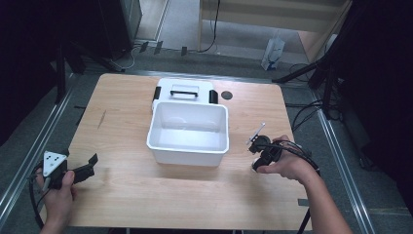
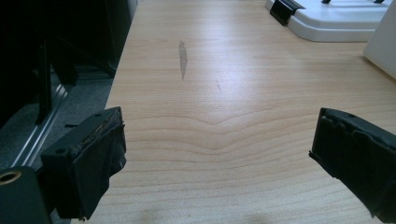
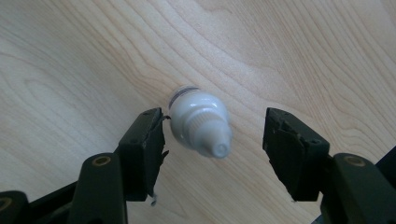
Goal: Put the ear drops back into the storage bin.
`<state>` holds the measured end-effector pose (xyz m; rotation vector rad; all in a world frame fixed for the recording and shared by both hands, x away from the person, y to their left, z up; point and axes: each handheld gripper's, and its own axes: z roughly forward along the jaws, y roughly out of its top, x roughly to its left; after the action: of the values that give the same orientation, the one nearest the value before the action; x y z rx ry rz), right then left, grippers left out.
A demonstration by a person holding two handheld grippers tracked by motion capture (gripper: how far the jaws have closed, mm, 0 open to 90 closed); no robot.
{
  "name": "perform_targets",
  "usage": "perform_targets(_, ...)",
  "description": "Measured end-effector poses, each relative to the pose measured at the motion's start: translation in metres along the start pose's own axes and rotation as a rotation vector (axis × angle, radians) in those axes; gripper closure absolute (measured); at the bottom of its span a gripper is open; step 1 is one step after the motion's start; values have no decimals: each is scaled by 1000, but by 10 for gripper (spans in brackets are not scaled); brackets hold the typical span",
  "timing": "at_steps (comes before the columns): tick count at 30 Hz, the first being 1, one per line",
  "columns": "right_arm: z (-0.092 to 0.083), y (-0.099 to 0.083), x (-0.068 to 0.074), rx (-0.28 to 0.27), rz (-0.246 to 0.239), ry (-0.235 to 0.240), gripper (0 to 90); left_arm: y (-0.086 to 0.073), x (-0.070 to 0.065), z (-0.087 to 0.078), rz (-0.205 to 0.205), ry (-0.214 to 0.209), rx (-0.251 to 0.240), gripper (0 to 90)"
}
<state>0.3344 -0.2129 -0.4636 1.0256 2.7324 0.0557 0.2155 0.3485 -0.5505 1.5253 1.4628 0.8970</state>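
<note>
Right gripper (image 3: 214,140) open wide, pointing straight down over the small white plastic dropper bottle (image 3: 201,120) near the wooden desk's (image 1: 126,195) right edge. Bottle stands upright between the jaws, nearer one jaw, ungripped. Left gripper (image 2: 219,158) wide, empty, at near-left corner. White plastic bin (image 1: 189,132) sits mid-desk, beyond both.

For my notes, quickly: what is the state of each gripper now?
Left gripper: open, holding nothing, above the table.
Right gripper: open, jaws either side of a small white bottle, not closed on it.
</note>
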Motion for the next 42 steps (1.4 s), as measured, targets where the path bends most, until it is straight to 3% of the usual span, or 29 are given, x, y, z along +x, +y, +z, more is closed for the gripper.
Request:
perform_targets(7,10,2,-5,24,32,45,448,0,1,0,-4,-4,0,35)
perform_targets(15,15,7,-7,52,40,113,599,0,1,0,-5,-6,1,35)
perform_targets(20,12,7,-12,54,55,151,607,0,1,0,-5,-4,1,35)
perform_targets(30,-10,10,-17,13,37,138,608,0,1,0,-5,0,-1,35)
perform_targets(42,-45,25,-19,-16,12,159,609,0,1,0,-13,2,-8,35)
